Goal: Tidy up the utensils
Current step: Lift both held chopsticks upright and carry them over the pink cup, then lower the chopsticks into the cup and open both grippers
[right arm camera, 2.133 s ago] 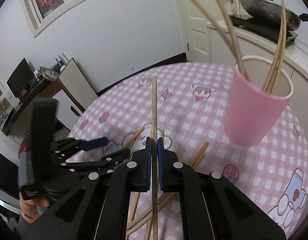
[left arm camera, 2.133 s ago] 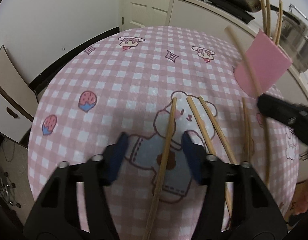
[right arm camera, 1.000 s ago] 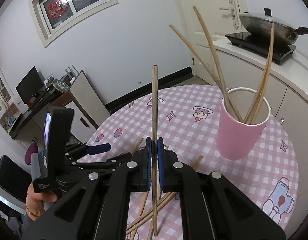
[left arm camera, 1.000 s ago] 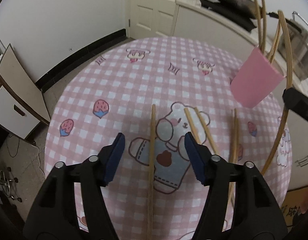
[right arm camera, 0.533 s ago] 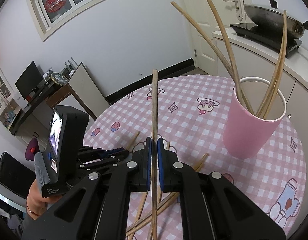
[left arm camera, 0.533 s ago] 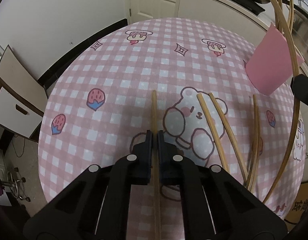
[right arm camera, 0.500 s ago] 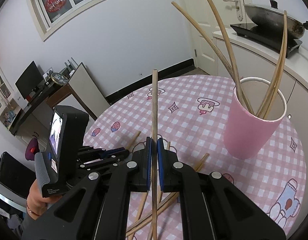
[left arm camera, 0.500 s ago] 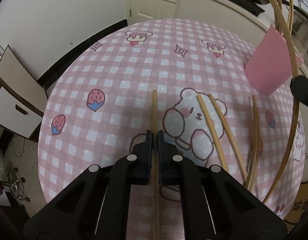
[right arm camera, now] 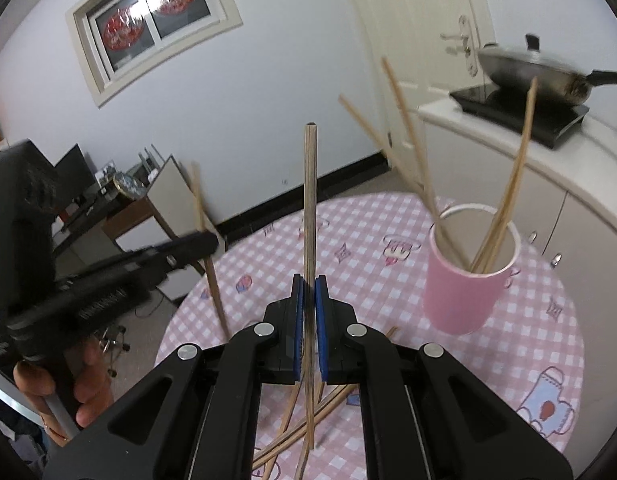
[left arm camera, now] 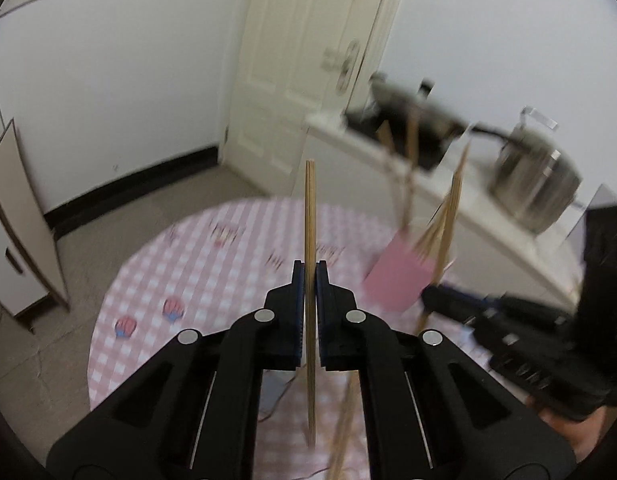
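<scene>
Right wrist: cup (right arm camera: pixel 464 296) interior, loose chopsticks (right arm camera: pixel 328 400) visible | both grippers clamp a chopstick each

- Left gripper (left arm camera: pixel 309 312): matte black plastic, two angular arms with triangular cut-outs, each carrying two round silver screw heads.
- Its fingers (left arm camera: pixel 295 312) are lined with blue pads.
- Right gripper (right arm camera: pixel 309 320): same black build, silver screws, blue-padded fingers (right arm camera: pixel 320 320).
- A hand (right arm camera: pixel 60 384) wraps a black handle bearing white lettering.
</scene>
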The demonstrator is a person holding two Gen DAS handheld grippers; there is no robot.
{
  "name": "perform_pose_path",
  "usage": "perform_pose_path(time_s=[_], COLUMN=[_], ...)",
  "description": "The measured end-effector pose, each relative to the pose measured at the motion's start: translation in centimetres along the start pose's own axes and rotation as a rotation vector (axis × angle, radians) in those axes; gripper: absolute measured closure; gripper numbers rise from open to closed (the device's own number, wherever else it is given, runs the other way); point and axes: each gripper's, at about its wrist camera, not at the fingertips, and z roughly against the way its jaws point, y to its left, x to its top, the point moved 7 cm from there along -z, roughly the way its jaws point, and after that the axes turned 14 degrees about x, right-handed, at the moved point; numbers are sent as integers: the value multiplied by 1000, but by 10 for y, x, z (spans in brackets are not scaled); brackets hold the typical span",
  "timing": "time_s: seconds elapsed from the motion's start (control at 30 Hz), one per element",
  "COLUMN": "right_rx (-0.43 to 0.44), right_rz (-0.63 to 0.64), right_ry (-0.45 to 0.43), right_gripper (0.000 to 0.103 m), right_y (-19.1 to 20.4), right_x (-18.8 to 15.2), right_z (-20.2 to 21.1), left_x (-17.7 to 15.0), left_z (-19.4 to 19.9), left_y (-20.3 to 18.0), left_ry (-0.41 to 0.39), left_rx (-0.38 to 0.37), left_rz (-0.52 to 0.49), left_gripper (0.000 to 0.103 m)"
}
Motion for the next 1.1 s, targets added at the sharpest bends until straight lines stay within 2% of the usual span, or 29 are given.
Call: perform_pose_path(time_s=[0.17, 0.43, 0.63, 0.87, 0.97, 1.1], right_rx=[-32, -118, -195, -256, -279, -276], right_rz=[23, 70, 110, 155, 165, 157], right_ry=[-78, -203, -308, -413, -429, -408], right_gripper=[98, 98, 99, 99, 99, 99], right_y=[-2, -17, -31, -50, -59, -72], right_x=[18, 51, 76, 99, 101, 97], right_z=[35, 84, 102, 101, 94, 81], left_x=[27, 62, 86, 103, 102, 96], left_z=[27, 47, 44, 29, 21, 4], left_y=[-25, -66, -87, -94, -95, -100], left_ry=[-99, -211, -281, -309, -304, -275], left_rx=[-52, -141, -152, -137, -128, -118], left_rz=[47, 106, 166, 203, 194, 167], left_gripper=[97, 97, 97, 97, 97, 97])
